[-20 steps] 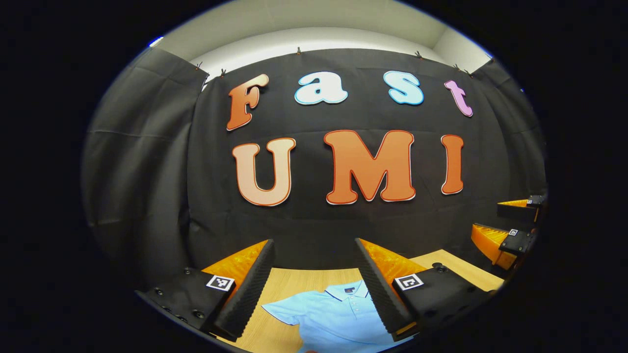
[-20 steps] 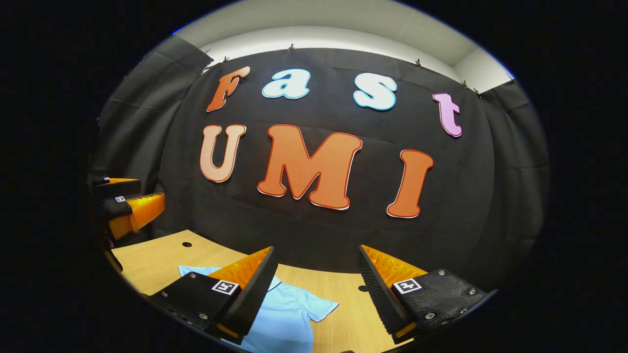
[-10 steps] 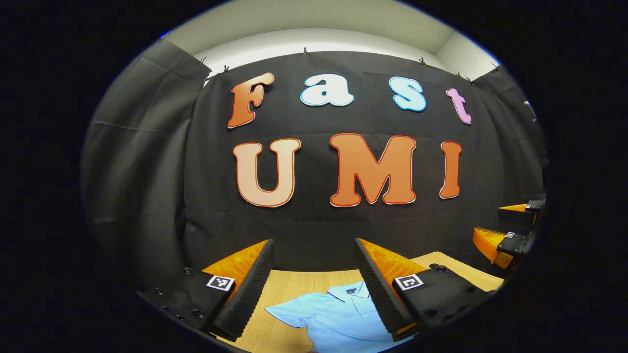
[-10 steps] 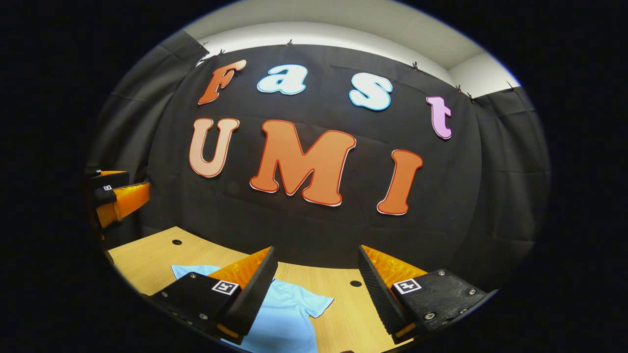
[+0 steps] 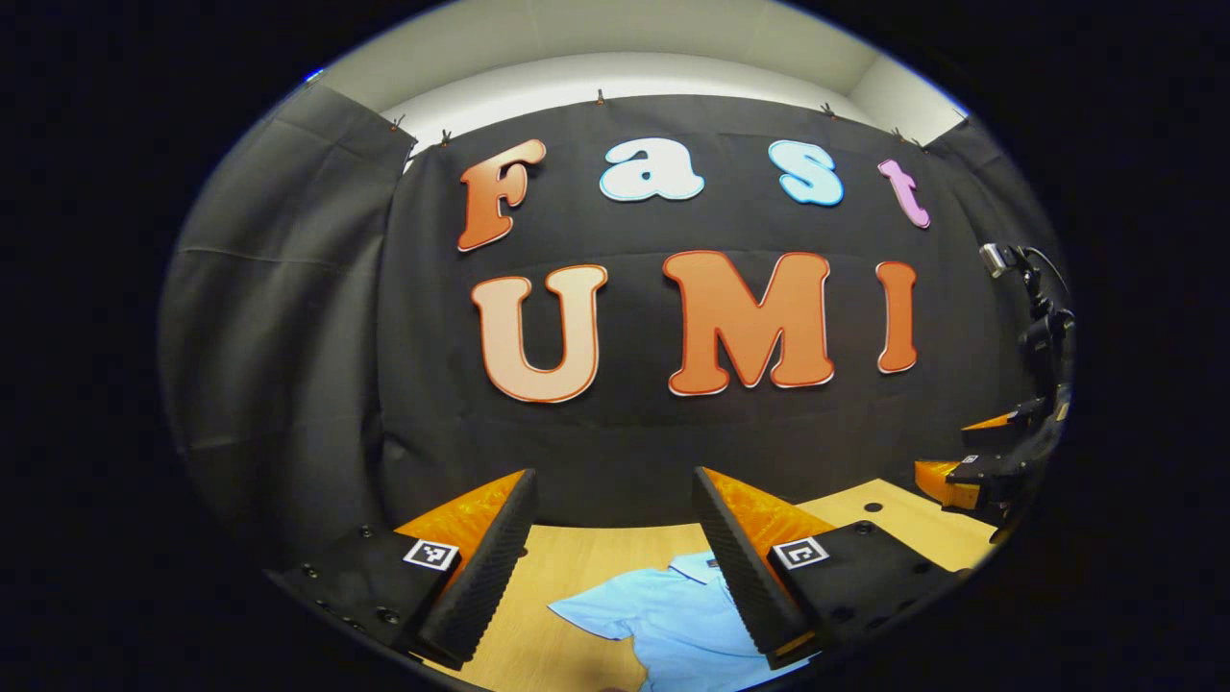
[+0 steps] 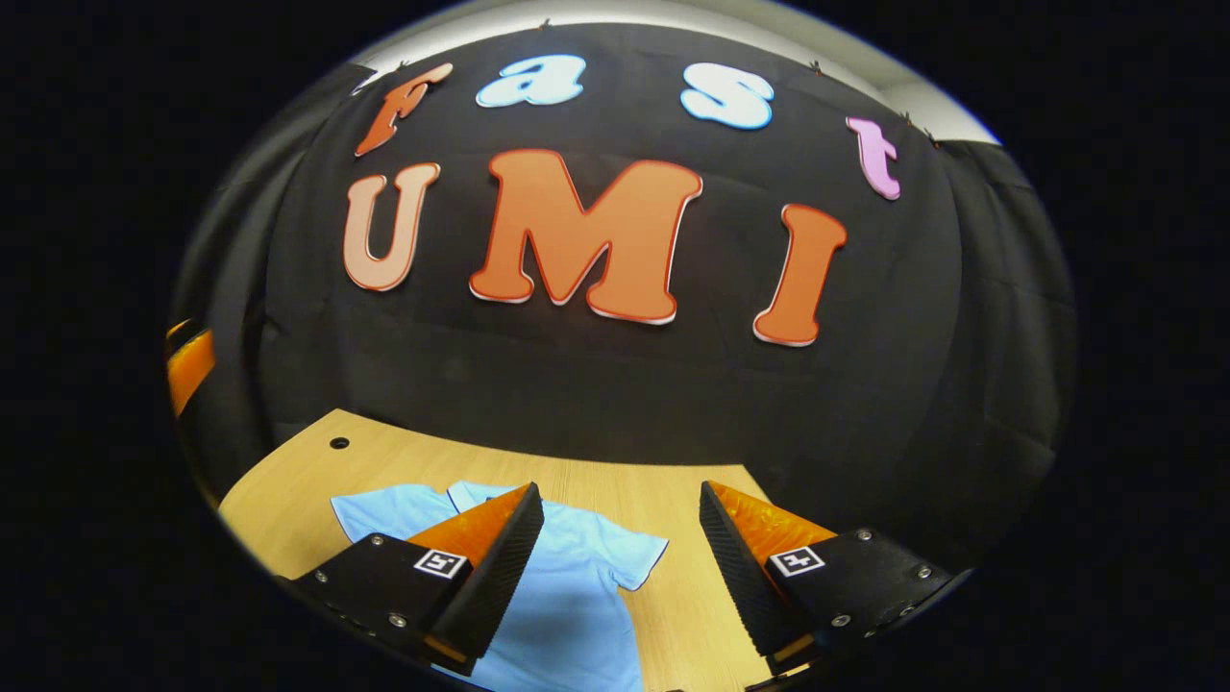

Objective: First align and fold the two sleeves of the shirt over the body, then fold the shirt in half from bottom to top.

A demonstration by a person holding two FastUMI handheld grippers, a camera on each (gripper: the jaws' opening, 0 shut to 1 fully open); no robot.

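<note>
A light blue polo shirt (image 5: 673,620) lies flat on the wooden table (image 5: 577,557), collar toward the back wall and both short sleeves spread out. In the left gripper view my left gripper (image 5: 615,562) hangs open above the shirt's left sleeve and collar. The right gripper view shows the shirt (image 6: 577,596) with its right sleeve (image 6: 629,557) pointing outward. My right gripper (image 6: 620,567) is open above that sleeve, nothing between its fingers. The right gripper (image 5: 980,461) also shows at the far right edge of the left gripper view.
Black cloth walls close the table in at the back and sides. Small round holes (image 6: 338,443) sit in the tabletop near its back corners. Bare wood (image 6: 673,500) lies between the shirt and the wall. A camera on a stand (image 5: 1019,279) is at the right.
My right gripper has tipped downward and moved forward, so more of the table and shirt shows. My left gripper has shifted slightly to the left. Both stay open.
</note>
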